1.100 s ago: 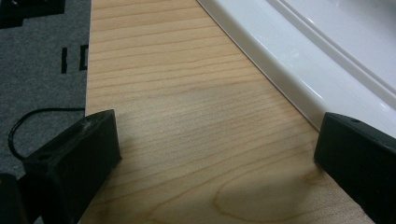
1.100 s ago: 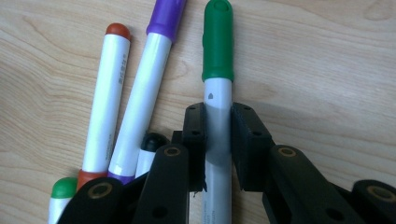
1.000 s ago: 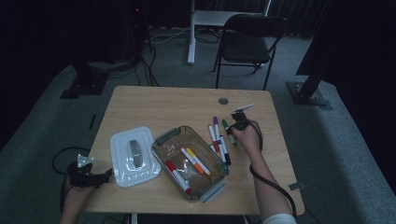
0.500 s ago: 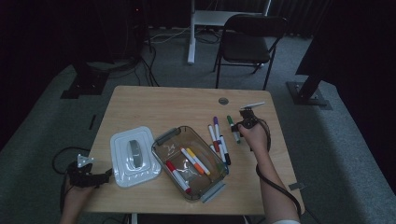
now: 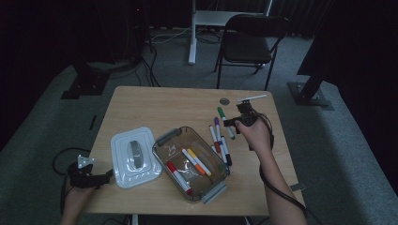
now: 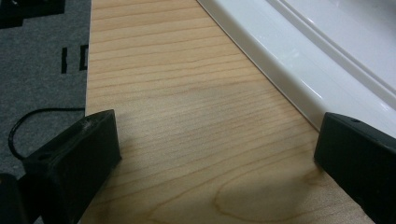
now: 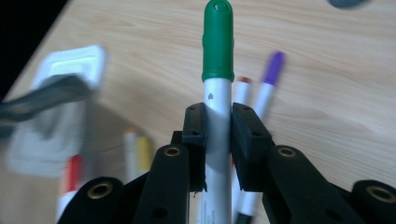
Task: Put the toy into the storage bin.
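Two black jaws of the right gripper (image 7: 218,122) are pinching the white barrel of a green-capped marker (image 7: 217,56), lifted above the wooden table (image 5: 155,105) beside loose markers (image 5: 219,140). The marker is running lengthwise between the jaws, its cap pointing straight out past their tips.

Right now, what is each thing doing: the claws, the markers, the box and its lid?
Right claw: shut on green-capped white marker.
Left claw: open, holding nothing.
Clear plastic box: open, markers inside.
White plastic lid: off, flat on wooden table.
Purple-capped marker: lying on table.
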Demonstrator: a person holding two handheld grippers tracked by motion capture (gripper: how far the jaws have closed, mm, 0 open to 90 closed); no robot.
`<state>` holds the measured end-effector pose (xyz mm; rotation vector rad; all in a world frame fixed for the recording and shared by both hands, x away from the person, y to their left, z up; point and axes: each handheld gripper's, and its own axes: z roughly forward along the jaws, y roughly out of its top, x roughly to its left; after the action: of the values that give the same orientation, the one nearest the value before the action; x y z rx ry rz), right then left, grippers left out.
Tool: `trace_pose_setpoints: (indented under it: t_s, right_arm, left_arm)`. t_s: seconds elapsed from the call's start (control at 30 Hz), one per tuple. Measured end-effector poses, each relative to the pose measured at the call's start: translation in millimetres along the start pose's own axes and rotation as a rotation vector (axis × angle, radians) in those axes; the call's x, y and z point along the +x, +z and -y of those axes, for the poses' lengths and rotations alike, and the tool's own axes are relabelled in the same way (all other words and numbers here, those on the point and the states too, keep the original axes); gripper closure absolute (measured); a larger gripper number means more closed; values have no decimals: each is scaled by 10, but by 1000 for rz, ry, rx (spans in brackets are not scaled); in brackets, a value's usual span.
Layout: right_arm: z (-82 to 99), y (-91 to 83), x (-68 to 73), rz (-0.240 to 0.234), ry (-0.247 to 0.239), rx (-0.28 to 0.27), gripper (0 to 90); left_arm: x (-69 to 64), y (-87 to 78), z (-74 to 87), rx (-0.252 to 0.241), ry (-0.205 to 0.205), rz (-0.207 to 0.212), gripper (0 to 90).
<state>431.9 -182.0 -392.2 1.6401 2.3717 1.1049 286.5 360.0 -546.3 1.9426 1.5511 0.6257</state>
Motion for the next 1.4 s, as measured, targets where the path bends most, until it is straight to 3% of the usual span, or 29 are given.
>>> trace_pose_setpoints:
  t_s: [0.07,0.17,0.43,0.67,0.83,0.93,1.27,1.4]
  right_arm:
    - [-30,-82,199,-53,-30,-13,764]
    - [-49,-114,318,-84,-41,-25,764]
    - [-5,-135,776,-152,-148,-6,764]
    - [89,24,1081,-208,-201,54,764]
    - [171,104,1171,-225,-222,83,764]
    - [273,239,1246,-239,-244,135,764]
    - [440,617,1417,-231,-287,260,764]
    - [477,717,1437,-222,-293,282,764]
  left_arm:
    - [0,0,0,0,0,0,6]
    - [0,0,0,0,-1,0,7]
    - [1,1,0,-1,1,0,7]
    - [1,0,-1,0,1,-1,6]
    - [1,1,0,-1,1,0,6]
    - [1,1,-1,-1,1,-1,6]
    - [1,1,0,-1,1,-1,6]
    - [2,1,-1,-1,2,-1,7]
